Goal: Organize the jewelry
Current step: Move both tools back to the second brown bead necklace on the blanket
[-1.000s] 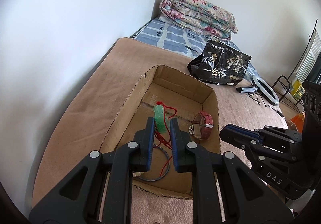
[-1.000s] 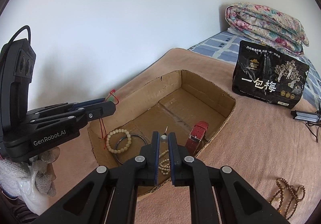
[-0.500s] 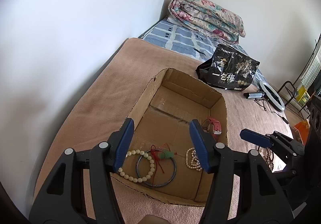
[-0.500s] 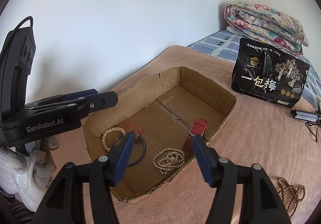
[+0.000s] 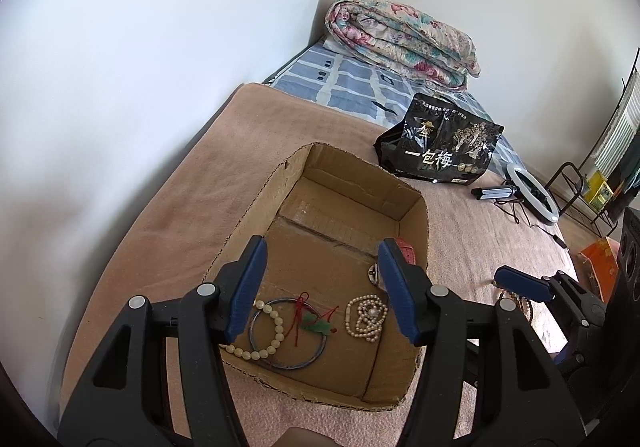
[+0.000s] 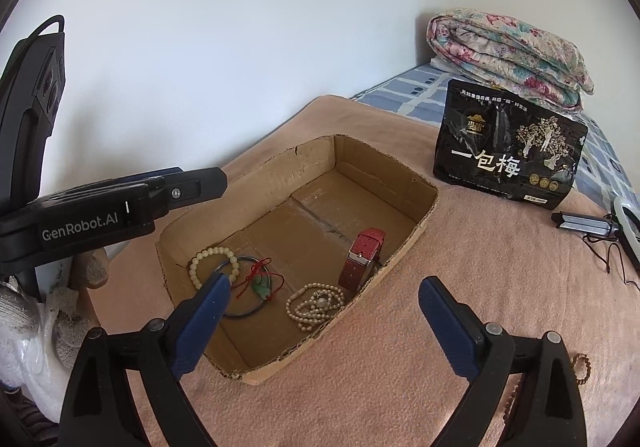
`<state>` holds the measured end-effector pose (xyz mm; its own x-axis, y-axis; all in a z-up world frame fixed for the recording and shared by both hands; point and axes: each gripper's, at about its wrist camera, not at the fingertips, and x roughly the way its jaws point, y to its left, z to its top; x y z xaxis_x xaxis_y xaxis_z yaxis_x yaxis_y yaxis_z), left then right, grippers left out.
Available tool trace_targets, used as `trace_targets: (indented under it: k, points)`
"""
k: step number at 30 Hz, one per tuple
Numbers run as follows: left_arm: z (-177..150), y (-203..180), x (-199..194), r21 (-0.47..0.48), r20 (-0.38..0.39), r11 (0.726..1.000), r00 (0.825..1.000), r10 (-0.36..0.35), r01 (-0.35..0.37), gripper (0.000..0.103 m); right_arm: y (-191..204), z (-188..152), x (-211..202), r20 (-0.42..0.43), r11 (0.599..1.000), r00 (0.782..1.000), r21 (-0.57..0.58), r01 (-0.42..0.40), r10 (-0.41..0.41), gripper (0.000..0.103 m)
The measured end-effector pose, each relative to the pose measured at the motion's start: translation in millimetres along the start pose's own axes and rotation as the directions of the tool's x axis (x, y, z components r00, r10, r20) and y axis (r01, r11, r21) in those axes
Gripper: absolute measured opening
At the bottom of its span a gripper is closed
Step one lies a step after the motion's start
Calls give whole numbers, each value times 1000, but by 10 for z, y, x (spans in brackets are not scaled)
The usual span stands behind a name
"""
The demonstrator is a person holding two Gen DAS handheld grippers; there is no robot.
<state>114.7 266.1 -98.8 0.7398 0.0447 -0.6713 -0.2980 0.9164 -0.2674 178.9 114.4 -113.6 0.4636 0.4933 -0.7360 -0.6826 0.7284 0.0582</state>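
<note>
An open cardboard box (image 5: pixel 416 215) (image 6: pixel 420 187) sits on the pink blanket. In it lie a cream bead bracelet (image 5: pixel 266 331) (image 6: pixel 208 259), a dark bangle (image 5: pixel 316 357) (image 6: pixel 244 311), a green pendant on red cord (image 5: pixel 318 327) (image 6: pixel 260 289), a pearl necklace (image 5: pixel 366 317) (image 6: pixel 316 305) and a red watch (image 5: pixel 406 251) (image 6: pixel 362 261). My left gripper (image 5: pixel 322 289) is open and empty above the box's near end. My right gripper (image 6: pixel 324 321) is open and empty, above the box's right rim. A brown bead string (image 6: pixel 582 367) (image 5: pixel 516 305) lies on the blanket outside the box.
A black snack bag (image 5: pixel 440 151) (image 6: pixel 508 155) stands behind the box. A folded floral quilt (image 5: pixel 400 39) (image 6: pixel 508 51) lies at the bed's far end. A ring light with cable (image 5: pixel 528 195) (image 6: pixel 616 223) lies at right. The wall runs along the left.
Both grippers opened and drew back from the box. The left one let go of the green pendant, the right one the pearl necklace; both pieces now lie in the box.
</note>
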Motion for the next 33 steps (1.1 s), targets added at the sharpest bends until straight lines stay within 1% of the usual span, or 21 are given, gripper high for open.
trace_targets:
  k: [4,8,12,19,24,29,33]
  points:
    - [30,-85,-35,-1,8,1000,1000,-16,16,59,-107,-32,-136,7,1000,1000,20,21,-21,100]
    - [55,-204,-68,5,14,999,999,-39,39,59,-241,-85,-280,15,998,999,38,46,-46,100]
    - [60,-376,-98,31,20,998,998,-53,52,59,-416,-138,-433,20,996,997,61,72,-73,101]
    - [25,-745,-118,86,9,991,994,-106,105,59,-826,-255,-711,22,985,991,115,128,-131,102]
    - [-60,-1093,-127,160,-12,975,988,-154,153,59,-1203,-395,-887,14,969,982,161,186,-191,102]
    - [-158,-1401,-67,200,-48,960,981,-189,195,59,-1692,-590,-1053,-3,938,976,274,211,-218,102]
    - [-201,-1572,-15,219,-65,953,977,-202,211,59,-2006,-721,-1059,-49,913,972,336,231,-228,102]
